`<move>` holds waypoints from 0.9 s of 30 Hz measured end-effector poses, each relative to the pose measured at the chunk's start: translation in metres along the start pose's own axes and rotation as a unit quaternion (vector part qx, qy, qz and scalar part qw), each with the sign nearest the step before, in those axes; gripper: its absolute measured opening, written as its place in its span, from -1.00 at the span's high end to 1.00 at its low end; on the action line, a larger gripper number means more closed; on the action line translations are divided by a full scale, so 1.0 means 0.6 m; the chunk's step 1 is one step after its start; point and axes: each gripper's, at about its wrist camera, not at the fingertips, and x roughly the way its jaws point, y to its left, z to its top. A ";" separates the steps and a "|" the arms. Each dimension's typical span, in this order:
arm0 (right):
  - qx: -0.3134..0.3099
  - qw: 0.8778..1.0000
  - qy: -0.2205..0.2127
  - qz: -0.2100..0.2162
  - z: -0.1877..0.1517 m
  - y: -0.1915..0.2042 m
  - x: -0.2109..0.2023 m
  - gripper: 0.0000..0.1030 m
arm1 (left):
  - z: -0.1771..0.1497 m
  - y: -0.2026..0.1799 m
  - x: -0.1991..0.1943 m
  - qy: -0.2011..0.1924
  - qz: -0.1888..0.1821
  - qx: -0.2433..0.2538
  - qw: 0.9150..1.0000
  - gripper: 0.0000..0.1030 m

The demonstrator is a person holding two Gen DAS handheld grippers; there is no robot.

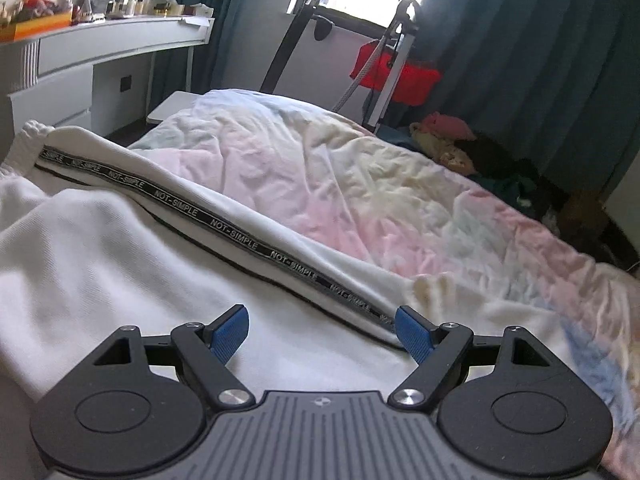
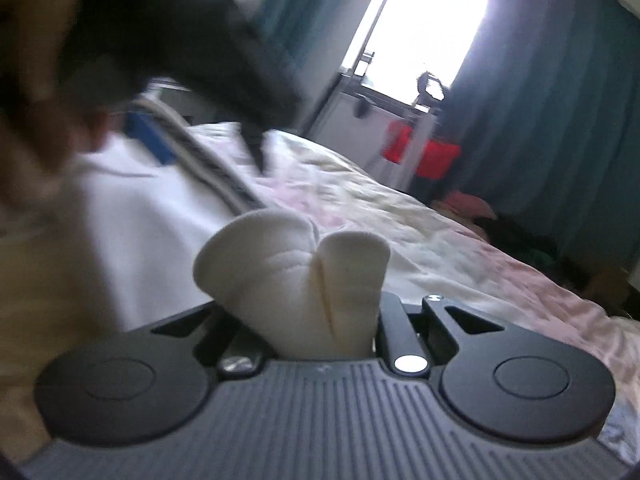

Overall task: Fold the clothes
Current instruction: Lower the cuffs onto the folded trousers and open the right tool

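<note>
Folding: right claw (image 2: 320, 312) clenched on trousers (image 2: 292, 264), left claw (image 1: 322, 330) released; carry hem flat, stripe (image 1: 224, 220) aligned.

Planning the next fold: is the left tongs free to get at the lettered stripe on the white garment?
Probably yes: the left tongs are open and empty, and the stripe lies uncovered just ahead of them on the garment.

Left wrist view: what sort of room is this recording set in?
Most likely a bedroom at home. A bed with a rumpled pastel quilt fills the middle, a white dressing table crowded with bottles stands by the wall, and teal curtains hang beside the window.
</note>
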 end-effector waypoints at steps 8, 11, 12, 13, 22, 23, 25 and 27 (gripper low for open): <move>0.150 0.983 0.063 0.090 0.021 -0.061 0.009 -0.06 | -0.012 0.002 0.008 0.027 -0.056 -0.013 0.998 -0.59; 0.225 0.963 0.086 0.122 0.023 -0.100 -0.016 -0.61 | -0.022 0.002 0.014 0.042 -0.062 -0.018 0.997 -0.59; 0.237 0.960 0.088 0.119 0.023 -0.108 -0.030 -0.61 | -0.026 0.000 0.015 0.044 -0.059 -0.016 0.997 -0.59; 0.248 0.958 0.089 0.116 0.023 -0.114 -0.045 -0.61 | -0.029 -0.001 0.016 0.045 -0.057 -0.014 0.997 -0.59; 0.296 0.955 -0.022 -0.002 -0.003 -0.185 -0.163 -0.61 | -0.052 -0.021 -0.004 0.039 -0.069 0.004 0.997 -0.59; 0.299 0.954 -0.027 -0.021 -0.007 -0.196 -0.165 -0.61 | -0.055 -0.022 -0.005 0.041 -0.072 0.004 0.997 -0.59; 0.299 0.952 -0.025 -0.051 -0.017 -0.213 -0.164 -0.61 | -0.059 -0.027 -0.004 0.044 -0.078 0.010 0.996 -0.59; 0.313 0.948 0.004 -0.057 -0.030 -0.225 -0.148 -0.60 | -0.064 -0.035 -0.001 0.046 -0.081 0.023 0.995 -0.53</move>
